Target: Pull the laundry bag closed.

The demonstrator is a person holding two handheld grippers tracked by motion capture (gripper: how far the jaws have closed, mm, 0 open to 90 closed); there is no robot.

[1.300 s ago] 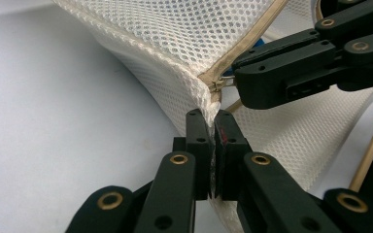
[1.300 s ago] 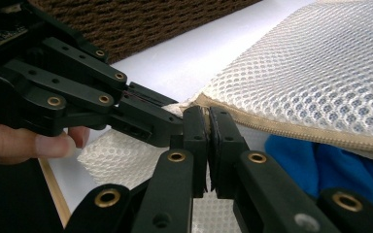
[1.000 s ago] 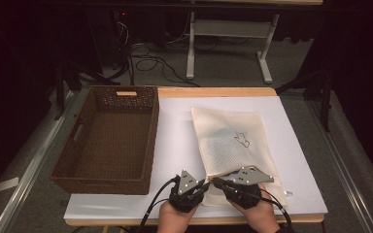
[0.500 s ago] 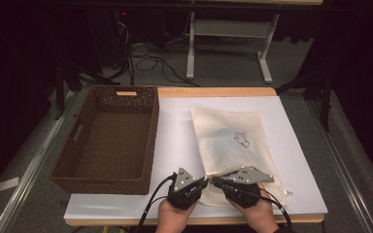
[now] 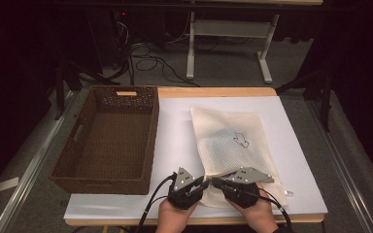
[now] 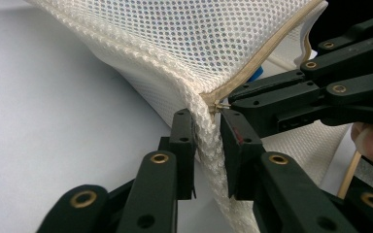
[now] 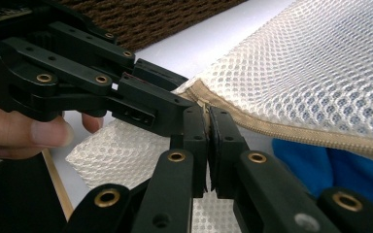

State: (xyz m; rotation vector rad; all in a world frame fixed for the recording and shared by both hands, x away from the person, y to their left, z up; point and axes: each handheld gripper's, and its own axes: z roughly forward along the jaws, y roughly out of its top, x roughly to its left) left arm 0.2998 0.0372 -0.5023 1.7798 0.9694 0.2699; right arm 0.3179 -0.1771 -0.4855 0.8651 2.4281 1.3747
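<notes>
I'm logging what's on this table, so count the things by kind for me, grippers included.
Mesh bag: 1
Wicker basket: 1
Blue item inside the bag: 1
Grippers: 2, the left gripper and right gripper, both at the bag's near zipper corner
Total: 5

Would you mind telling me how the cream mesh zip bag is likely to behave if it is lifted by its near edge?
The cream mesh zip bag probably sags and folds: its netting bunches limply between the left gripper jaws. It seems light, lying flat. The right gripper, shut at the zip, likely holds well on the textured weave.
</notes>
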